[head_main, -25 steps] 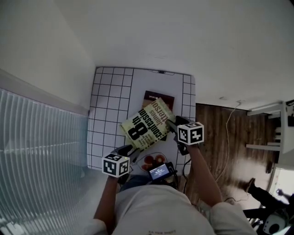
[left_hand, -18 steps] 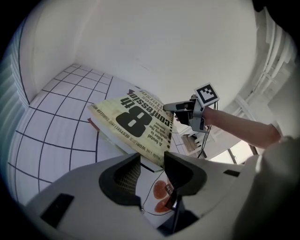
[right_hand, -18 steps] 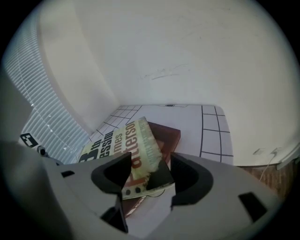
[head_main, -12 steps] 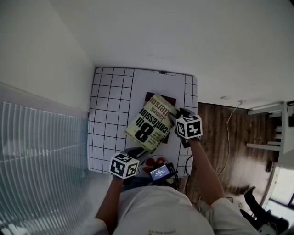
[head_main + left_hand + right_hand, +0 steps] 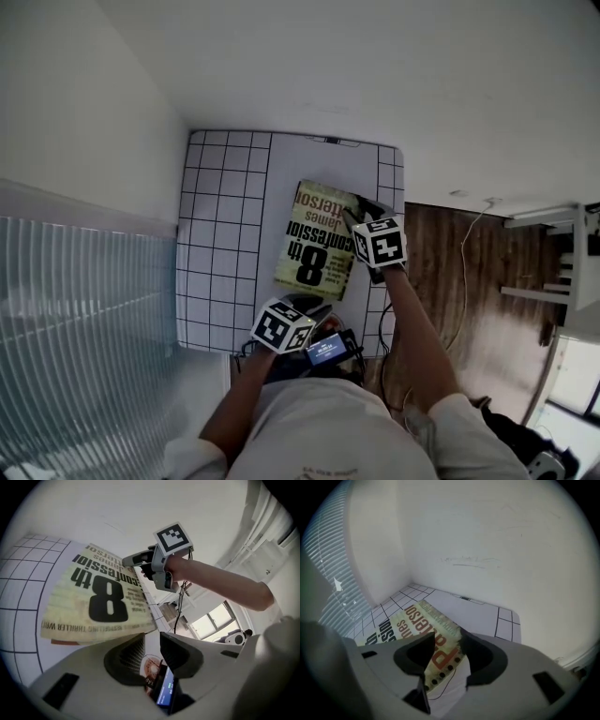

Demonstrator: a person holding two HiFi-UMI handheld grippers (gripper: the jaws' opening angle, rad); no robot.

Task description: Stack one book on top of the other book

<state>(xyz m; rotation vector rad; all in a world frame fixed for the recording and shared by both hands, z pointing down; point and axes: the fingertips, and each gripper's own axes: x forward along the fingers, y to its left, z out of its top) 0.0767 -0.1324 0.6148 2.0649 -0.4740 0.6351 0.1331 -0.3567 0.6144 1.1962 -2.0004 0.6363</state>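
Note:
A yellow paperback with a big black 8 [image 5: 321, 242] lies flat on the gridded white table [image 5: 225, 187], covering the brown book. Only a reddish sliver of the brown book [image 5: 58, 642] shows under its near edge. My right gripper [image 5: 361, 223] is at the yellow book's far right corner. Its jaws are closing, the corner [image 5: 440, 656] lies between them, and I see no pad pressing on it. My left gripper [image 5: 302, 302] hangs just off the book's near edge. Its jaws are also closing, with nothing between them.
A phone with a lit screen [image 5: 326, 352] and a small round dish [image 5: 151, 666] sit at the table's near edge, close under my left gripper. A ribbed translucent panel [image 5: 84, 309] runs along the left. Wood floor [image 5: 450, 272] lies right of the table.
The yellow book has swung from tilted and skewed to lying square over the brown book. The right gripper moved farther up the table with it. The left gripper moved right, toward the book's near edge.

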